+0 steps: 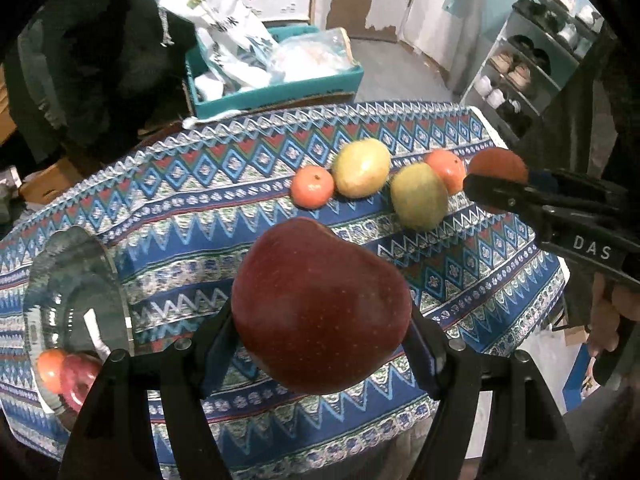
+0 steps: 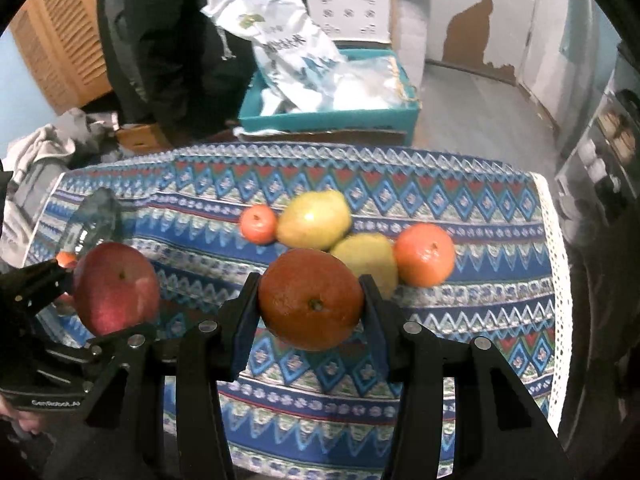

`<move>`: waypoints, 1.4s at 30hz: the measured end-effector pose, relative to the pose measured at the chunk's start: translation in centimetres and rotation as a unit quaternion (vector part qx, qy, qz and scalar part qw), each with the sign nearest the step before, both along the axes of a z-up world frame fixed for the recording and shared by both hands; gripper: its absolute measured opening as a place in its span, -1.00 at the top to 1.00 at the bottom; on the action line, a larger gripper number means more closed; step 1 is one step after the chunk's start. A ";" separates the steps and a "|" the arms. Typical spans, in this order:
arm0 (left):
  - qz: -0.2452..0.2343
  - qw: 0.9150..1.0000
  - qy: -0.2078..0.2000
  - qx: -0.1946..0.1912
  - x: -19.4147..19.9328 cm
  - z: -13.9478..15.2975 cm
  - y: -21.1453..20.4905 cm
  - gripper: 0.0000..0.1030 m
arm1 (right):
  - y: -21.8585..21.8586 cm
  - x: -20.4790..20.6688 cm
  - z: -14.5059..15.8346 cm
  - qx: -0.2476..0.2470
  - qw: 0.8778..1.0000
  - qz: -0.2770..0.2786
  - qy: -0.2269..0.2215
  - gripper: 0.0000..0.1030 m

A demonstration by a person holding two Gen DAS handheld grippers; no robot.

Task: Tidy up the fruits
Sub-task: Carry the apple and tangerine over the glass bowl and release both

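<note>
My left gripper [image 1: 320,316] is shut on a dark red apple [image 1: 320,304] and holds it above the patterned tablecloth; it also shows in the right wrist view [image 2: 116,286]. My right gripper [image 2: 310,300] is shut on an orange [image 2: 310,298], seen at the right in the left wrist view [image 1: 496,168]. On the cloth lie two yellow-green pears [image 2: 314,220] [image 2: 368,258], a small orange [image 2: 259,224] and a larger orange [image 2: 425,254]. A glass bowl [image 1: 60,280] at the left holds an orange [image 1: 50,368] and a red apple [image 1: 78,376].
The table [image 2: 460,360] has a blue patterned cloth with a white lace edge at the right. Behind it a teal box [image 2: 332,120] holds plastic bags. A shoe rack [image 1: 532,64] stands at the far right. A person in dark clothes [image 2: 168,40] stands behind the table.
</note>
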State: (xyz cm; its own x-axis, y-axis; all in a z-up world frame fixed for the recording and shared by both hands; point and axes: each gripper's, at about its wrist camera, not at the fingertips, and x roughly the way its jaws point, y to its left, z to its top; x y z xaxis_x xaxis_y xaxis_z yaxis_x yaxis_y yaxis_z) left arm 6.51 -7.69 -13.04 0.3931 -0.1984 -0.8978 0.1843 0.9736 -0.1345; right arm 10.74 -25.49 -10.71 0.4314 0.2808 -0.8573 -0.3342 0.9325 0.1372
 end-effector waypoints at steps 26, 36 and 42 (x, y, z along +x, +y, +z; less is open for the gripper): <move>0.100 0.994 -0.046 -0.002 -1.7 3.1 11.4 -0.46 | 14.5 1.0 4.6 0.023 0.995 0.094 -0.033 0.09; 0.144 0.988 -0.051 -0.005 -2.3 3.2 16.3 -0.46 | 20.0 1.5 4.4 0.035 0.991 0.126 -0.021 0.09; 0.171 0.984 -0.050 0.001 -2.6 2.7 19.5 -0.46 | 22.9 1.9 3.7 0.043 0.989 0.143 -0.011 0.09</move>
State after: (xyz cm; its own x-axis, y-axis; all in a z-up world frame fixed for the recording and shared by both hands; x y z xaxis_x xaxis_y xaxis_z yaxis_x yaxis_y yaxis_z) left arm 3.94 11.76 -10.29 0.5235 -0.0373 -0.8512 -0.1413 0.9814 -0.1300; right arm 12.64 -2.59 -7.03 0.3422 0.4647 -0.8166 -0.5862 0.7848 0.2010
